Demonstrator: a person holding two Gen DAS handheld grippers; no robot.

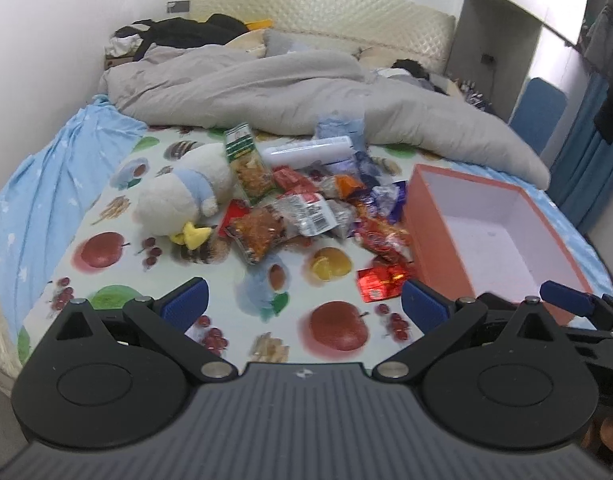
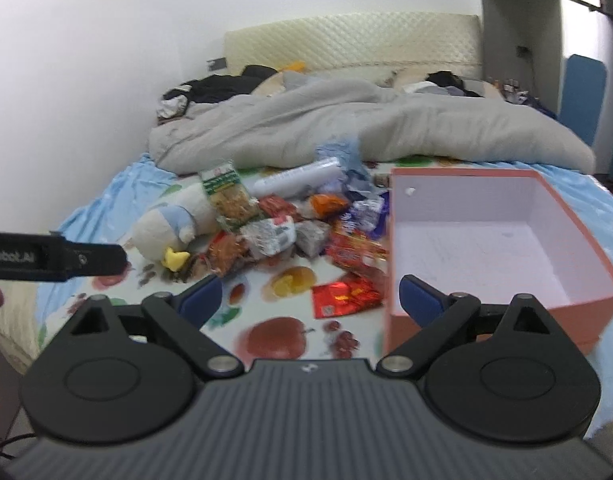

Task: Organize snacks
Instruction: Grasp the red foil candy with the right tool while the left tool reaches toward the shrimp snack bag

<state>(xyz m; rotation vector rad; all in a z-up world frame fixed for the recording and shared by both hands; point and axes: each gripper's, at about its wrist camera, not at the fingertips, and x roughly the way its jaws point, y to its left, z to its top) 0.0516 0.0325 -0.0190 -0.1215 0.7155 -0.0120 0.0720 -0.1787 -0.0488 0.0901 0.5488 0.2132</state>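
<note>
While both tongs hang above the near edge of the bed, neither grips anything: the left gripper [image 1: 304, 306] has its blue pads spread wide, and the right gripper [image 2: 310, 300] is parted just as far. Nearest to both lies a red foil packet [image 1: 382, 282], flat on the fruit-print sheet [image 1: 338, 326] and apart from the main pile of snacks [image 1: 306, 208]. Just right of it stands the pink box [image 1: 438, 240], lidless, with no snacks showing inside. That loose packet looks like the sensible first pick: come down with the pads either side of its crinkled edge, since a flat wrapper on soft bedding gives little to pinch and the sheet may bunch up with it. The right tongs sit closer to the box and would have the shorter carry. In the pile, wrappers overlap, so lifting from the top should keep the others from dragging along. A plush duck [image 1: 182, 204] leans against the pile's left side and is best left alone. Beyond the snacks a grey duvet [image 1: 266, 88] is heaped across the bed, with a cream padded headboard [image 1: 318, 8] against white walls and blue curtains at the far right.
</note>
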